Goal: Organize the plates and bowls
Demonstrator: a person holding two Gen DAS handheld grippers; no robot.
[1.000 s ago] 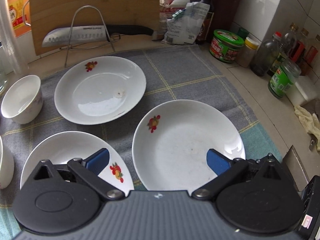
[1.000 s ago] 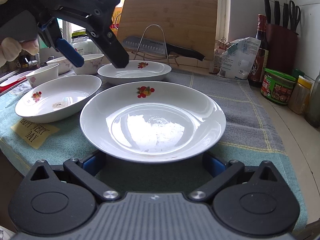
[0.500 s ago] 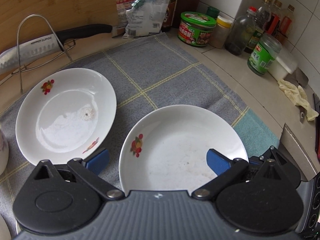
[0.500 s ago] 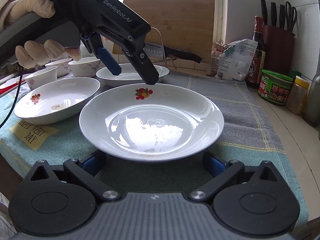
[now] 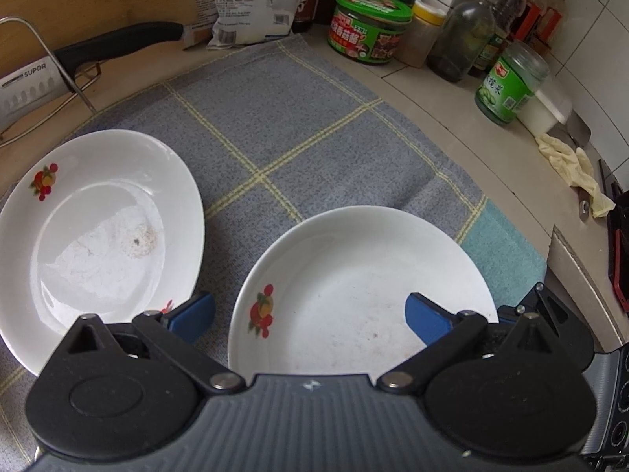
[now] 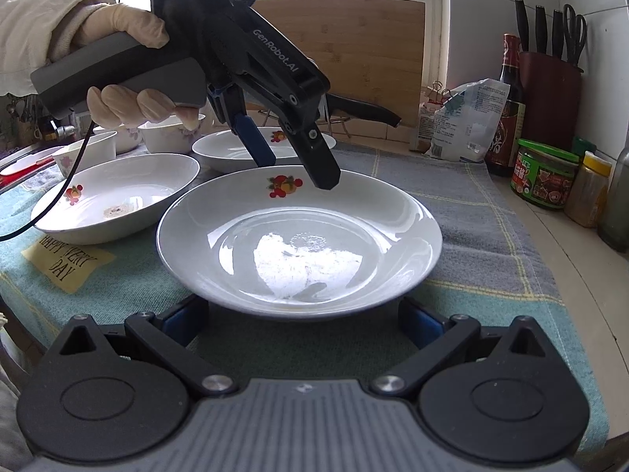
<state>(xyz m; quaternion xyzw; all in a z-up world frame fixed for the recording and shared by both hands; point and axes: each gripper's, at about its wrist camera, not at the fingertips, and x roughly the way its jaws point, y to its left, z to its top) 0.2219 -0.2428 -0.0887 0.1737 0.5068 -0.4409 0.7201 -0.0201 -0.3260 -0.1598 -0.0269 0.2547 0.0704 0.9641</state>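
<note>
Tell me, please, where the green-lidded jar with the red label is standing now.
In the right wrist view the green-lidded jar stands far right on the bare counter, just off the grey cloth, between the dark sauce bottle and a yellow-capped jar.

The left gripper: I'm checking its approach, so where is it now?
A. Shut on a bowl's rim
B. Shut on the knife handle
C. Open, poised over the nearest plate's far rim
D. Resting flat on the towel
C: the left gripper has both fingers spread, empty, above the nearest plate by its fruit motif.
</note>
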